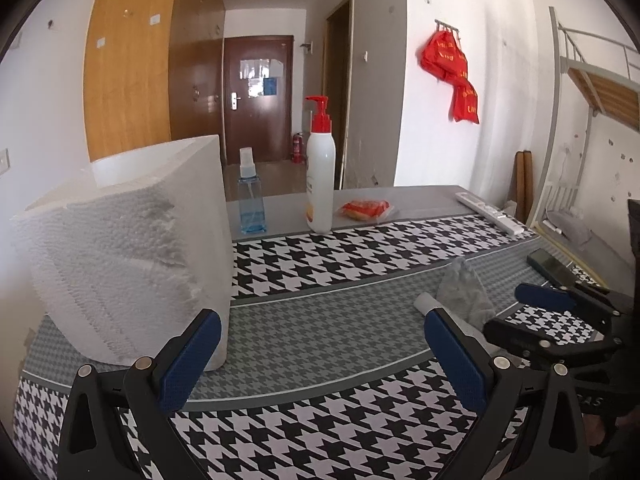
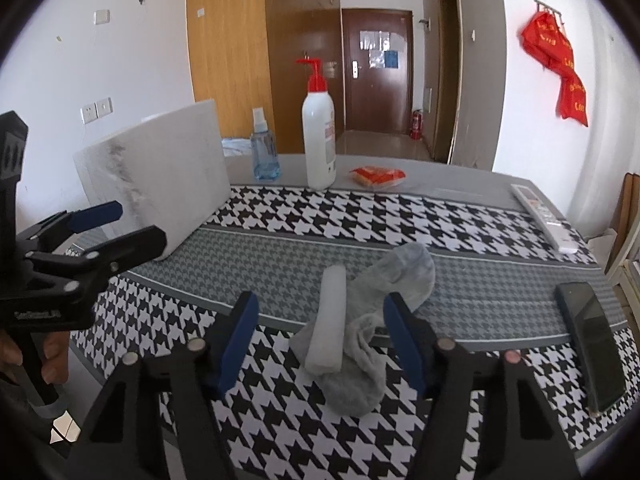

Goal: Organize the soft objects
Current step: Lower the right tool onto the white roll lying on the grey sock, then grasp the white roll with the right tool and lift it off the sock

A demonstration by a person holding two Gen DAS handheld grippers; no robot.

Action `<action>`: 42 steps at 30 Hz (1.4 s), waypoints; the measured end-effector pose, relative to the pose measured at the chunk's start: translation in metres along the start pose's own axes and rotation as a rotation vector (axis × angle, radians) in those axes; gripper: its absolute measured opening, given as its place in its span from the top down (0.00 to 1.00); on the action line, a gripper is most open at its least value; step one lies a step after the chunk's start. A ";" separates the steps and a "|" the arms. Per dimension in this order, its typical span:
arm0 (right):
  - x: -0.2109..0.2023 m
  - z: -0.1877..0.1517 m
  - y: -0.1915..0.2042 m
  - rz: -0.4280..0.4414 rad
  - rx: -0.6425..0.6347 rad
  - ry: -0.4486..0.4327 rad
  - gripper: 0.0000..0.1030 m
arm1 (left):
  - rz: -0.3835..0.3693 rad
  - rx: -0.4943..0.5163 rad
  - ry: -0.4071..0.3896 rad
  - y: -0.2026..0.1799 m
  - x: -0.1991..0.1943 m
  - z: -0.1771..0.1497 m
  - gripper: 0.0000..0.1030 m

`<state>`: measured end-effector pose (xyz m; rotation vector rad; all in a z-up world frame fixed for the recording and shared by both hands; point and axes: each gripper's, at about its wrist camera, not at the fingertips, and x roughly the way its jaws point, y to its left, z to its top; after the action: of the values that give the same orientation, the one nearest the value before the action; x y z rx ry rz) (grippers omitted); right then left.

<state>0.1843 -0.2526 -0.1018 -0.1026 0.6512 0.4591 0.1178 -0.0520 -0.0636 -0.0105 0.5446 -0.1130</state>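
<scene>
We see the right claw point(image 2: 320, 340) half open around a crumpled grey knit sock point(image 2: 384, 280) and a white foam stick point(image 2: 330, 320), pads clear. Left claw point(image 1: 320, 360) wide open, empty, beside a pebbly foam box point(image 1: 120, 252) on the houndstooth-covered counter point(image 2: 320, 216).

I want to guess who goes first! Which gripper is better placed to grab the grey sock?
Probably the right gripper. The grey sock and the white roll on it lie between its open fingers. The left gripper, also open, faces bare tablecloth beside the foam block.
</scene>
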 end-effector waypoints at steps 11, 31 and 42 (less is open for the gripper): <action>0.038 0.006 -0.003 0.031 -0.007 0.111 0.57 | -0.025 0.006 0.037 0.002 0.013 0.002 0.01; 0.064 -0.001 -0.012 0.055 0.002 0.215 0.72 | -0.148 0.084 0.101 -0.015 0.025 -0.003 0.01; 0.056 0.003 -0.016 0.072 0.012 0.187 0.80 | -0.150 0.111 0.105 -0.023 0.024 -0.003 0.01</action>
<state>0.2322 -0.2444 -0.1345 -0.1117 0.8432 0.5193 0.1343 -0.0772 -0.0782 0.0636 0.6421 -0.2913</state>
